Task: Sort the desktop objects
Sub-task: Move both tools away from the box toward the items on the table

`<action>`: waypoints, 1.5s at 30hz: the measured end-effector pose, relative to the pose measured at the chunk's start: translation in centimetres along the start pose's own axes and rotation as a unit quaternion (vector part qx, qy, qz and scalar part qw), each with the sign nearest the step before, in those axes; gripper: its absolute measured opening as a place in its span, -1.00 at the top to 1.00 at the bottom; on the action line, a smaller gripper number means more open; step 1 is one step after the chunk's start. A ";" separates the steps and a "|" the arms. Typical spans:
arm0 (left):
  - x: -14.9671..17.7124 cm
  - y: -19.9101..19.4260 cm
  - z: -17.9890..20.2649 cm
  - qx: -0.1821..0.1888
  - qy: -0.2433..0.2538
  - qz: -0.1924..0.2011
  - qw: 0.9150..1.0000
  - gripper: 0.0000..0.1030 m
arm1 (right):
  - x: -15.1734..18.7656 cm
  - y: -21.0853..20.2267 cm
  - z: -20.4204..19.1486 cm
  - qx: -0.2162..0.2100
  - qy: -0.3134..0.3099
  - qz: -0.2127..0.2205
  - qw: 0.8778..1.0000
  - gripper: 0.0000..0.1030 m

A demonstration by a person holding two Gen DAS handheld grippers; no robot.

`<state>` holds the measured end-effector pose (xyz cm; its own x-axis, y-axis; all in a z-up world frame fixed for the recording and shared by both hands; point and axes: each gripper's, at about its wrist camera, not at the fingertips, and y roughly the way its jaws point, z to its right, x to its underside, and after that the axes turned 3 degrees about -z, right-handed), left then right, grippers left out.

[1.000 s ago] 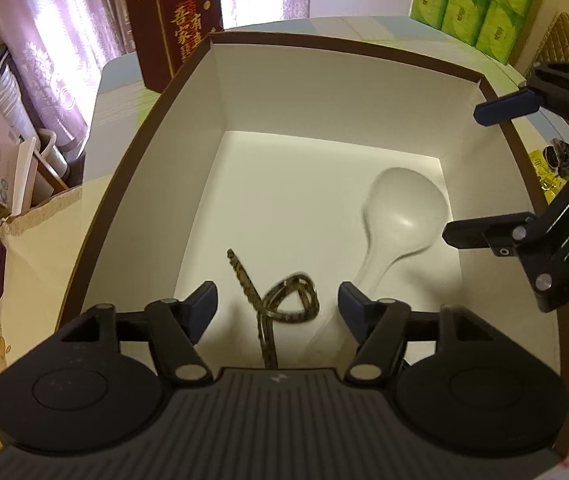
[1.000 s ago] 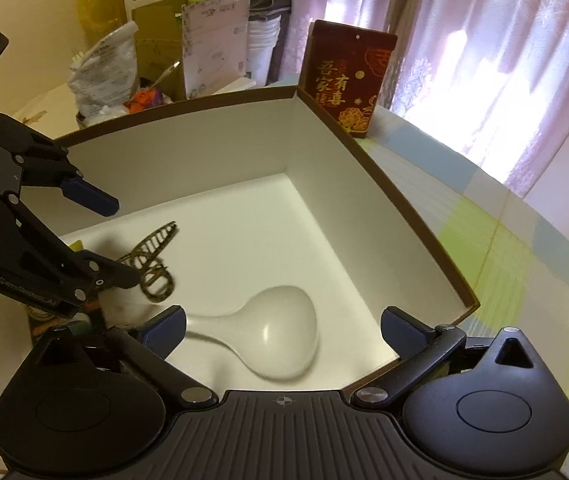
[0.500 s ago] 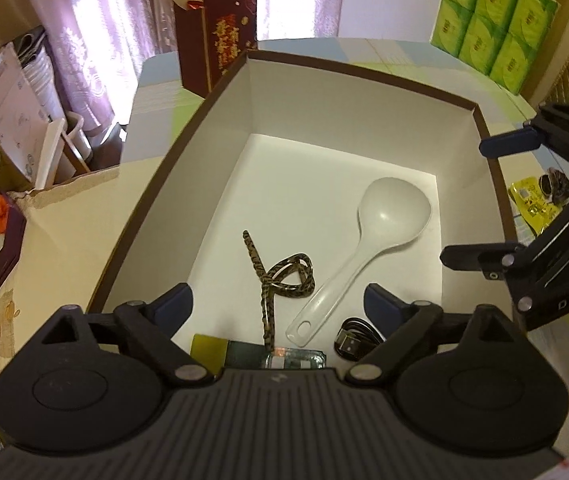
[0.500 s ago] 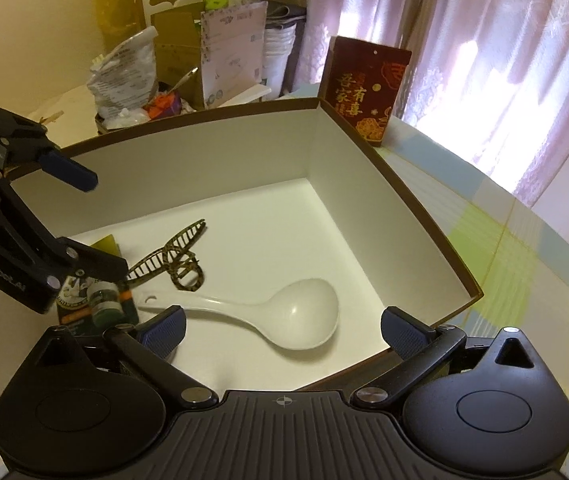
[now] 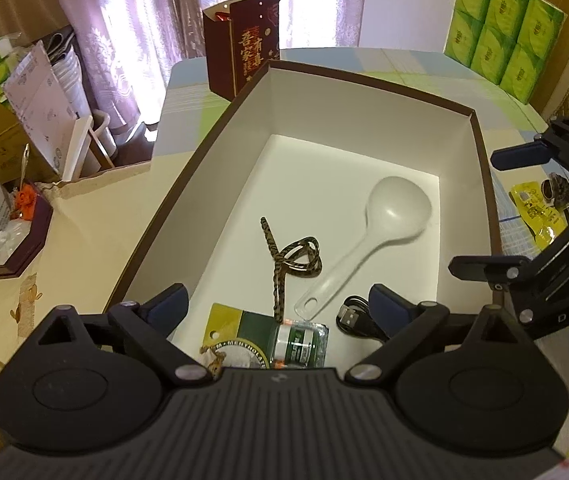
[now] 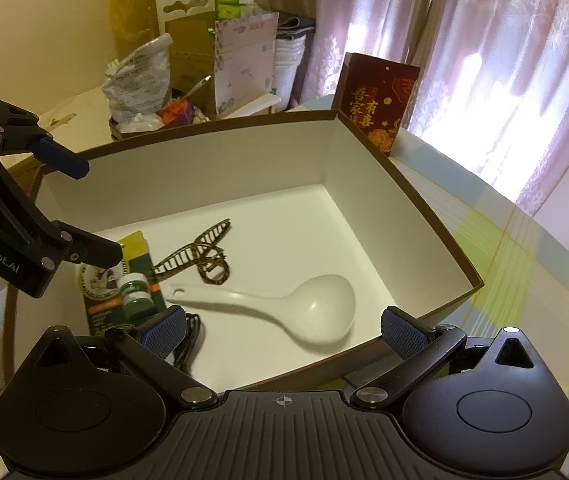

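A brown-rimmed white box [image 5: 372,84] [image 6: 436,220] holds a white plastic spoon [image 5: 380,224] [image 6: 284,306], a leopard-print strap [image 5: 284,256] [image 6: 200,256], a green carded ointment jar [image 5: 268,340] [image 6: 132,296] and a black USB cable [image 5: 354,314] [image 6: 190,340]. My left gripper [image 5: 280,304] hangs open above the box's near end, nothing between its fingers. My right gripper [image 6: 282,330] stands open over the box's edge, also holding nothing. Each gripper shows in the other's view, the right [image 5: 504,212] and the left [image 6: 88,208].
A yellow packet [image 5: 536,212] and a small dark object [image 5: 558,192] lie on the checked tablecloth right of the box. A dark red gift bag [image 5: 244,56] [image 6: 376,100] stands behind the box. Green tissue packs [image 5: 496,28] sit at the back right; clutter [image 6: 188,72] crowds the left.
Both grippers have pulled back and up from the box, so the ointment card and USB cable now show. The spoon lies still in the box.
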<state>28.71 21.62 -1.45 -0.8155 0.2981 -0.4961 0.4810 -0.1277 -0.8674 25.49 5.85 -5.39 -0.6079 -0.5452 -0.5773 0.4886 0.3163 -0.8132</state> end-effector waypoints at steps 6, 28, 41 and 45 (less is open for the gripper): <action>0.8 -1.6 0.6 -0.007 0.000 0.011 1.000 -0.87 | 0.6 -1.4 -0.8 -0.003 -0.001 0.011 1.000 -0.96; 4.6 -7.6 4.3 -0.037 -0.027 0.039 0.998 -0.90 | 3.4 -6.8 -2.7 -0.027 -0.016 0.042 0.999 -0.96; 6.9 -9.2 6.5 -0.054 -0.054 0.037 0.996 -0.91 | 5.8 -9.0 -3.5 -0.050 -0.035 0.046 0.997 -0.96; 7.7 -9.6 7.3 -0.058 -0.061 0.034 0.996 -0.91 | 6.5 -9.6 -3.5 -0.057 -0.037 0.047 0.997 -0.96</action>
<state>15.51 18.25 2.80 -0.8101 0.1738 -0.5599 0.5638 -0.0309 -0.8253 14.65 1.97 -1.58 -0.5124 -0.5640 -0.6476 0.4640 0.4527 -0.7614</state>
